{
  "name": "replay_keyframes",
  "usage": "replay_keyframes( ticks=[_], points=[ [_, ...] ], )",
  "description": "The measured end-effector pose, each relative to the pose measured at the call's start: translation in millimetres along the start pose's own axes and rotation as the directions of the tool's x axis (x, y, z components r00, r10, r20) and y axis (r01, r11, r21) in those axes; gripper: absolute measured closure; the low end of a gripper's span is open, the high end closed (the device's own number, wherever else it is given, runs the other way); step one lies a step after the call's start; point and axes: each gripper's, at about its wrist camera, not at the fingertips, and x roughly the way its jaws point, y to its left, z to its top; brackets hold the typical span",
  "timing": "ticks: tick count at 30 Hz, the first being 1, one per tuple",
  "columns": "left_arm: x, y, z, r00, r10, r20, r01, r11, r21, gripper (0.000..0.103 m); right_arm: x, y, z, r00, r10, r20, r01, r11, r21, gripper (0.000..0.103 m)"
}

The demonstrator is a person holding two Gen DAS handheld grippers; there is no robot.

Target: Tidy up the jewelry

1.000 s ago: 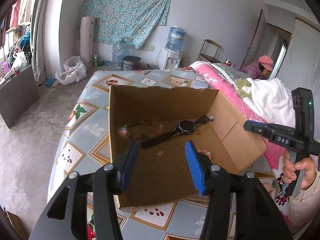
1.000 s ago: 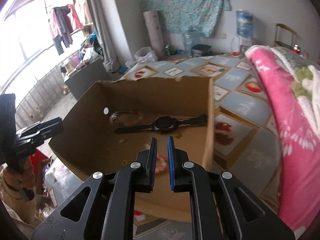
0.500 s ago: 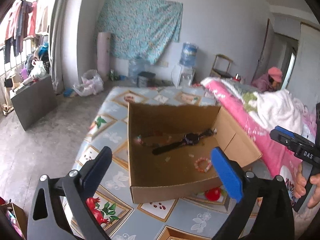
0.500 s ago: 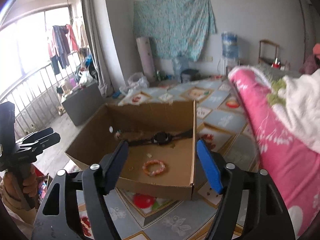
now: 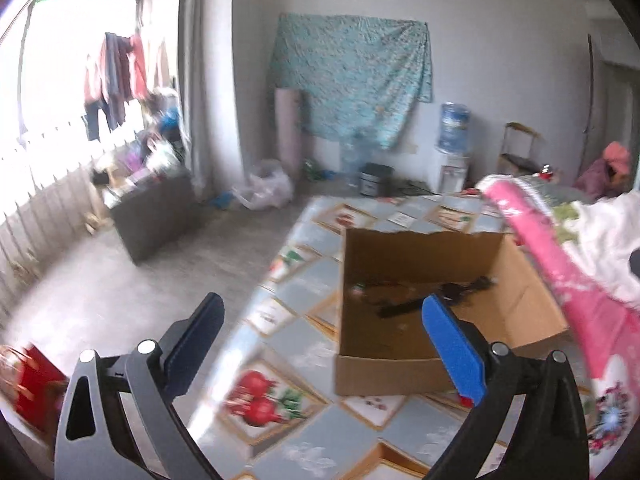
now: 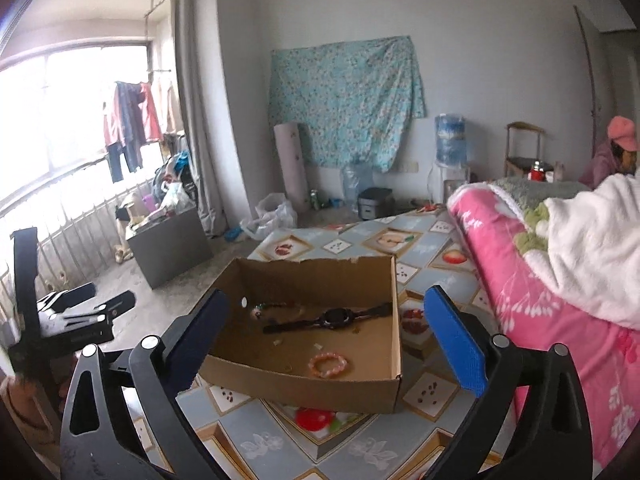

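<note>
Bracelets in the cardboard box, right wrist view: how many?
2 that I can make out. A pink bead bracelet lies near the front wall of the cardboard box; a darker beaded one sits at the back-left, behind the black watch. Smaller bits are unclear.

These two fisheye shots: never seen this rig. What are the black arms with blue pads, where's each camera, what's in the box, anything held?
No robot here: a person carries a hand-held gripper in each hand, each with a camera looking along its two fingers. One view is from the left hand-held gripper, the other from the right hand-held gripper. Both are wide open and hold nothing. Ahead, on a patterned cloth, sits a cardboard box containing a black watch, a pink bead bracelet and small bits too tiny to name. A pink blanket lies beside it.
</note>
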Motion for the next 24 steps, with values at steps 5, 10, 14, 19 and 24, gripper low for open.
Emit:
replay_keyframes(
  ticks=[5,10,14,19,24],
  points=[
    [-0.1,-6.4,-6.2,0.999,0.021,-0.028,-0.021,1.0,0.019,0.006,11.4,2.4,-9.4,0.998,0.005,-0.066,-0.003,1.0,0.03,0.008],
    [23.9,-12.8,-30.4,0.985,-0.027,-0.168,0.014,0.997,-0.08,0.006,46.1,5.1,-37.6,0.966,-0.004,-0.259,0.01,1.0,0.023,0.008],
    [43.9,-27.9,-51.4,0.954,-0.046,-0.296,0.022,0.996,-0.087,0.006,67.3,7.6,-58.4,0.935,-0.025,-0.354,0.027,1.0,0.002,0.008],
    [54.0,-44.3,-59.8,0.938,-0.051,-0.342,0.037,0.998,-0.046,0.006,84.1,9.5,-75.4,0.91,-0.025,-0.414,0.027,1.0,-0.002,0.008],
    [59.0,-47.7,-57.5,0.938,-0.048,-0.344,0.039,0.999,-0.033,0.006,95.4,12.5,-80.9,0.897,-0.038,-0.441,0.03,0.999,-0.025,0.008]
  ],
)
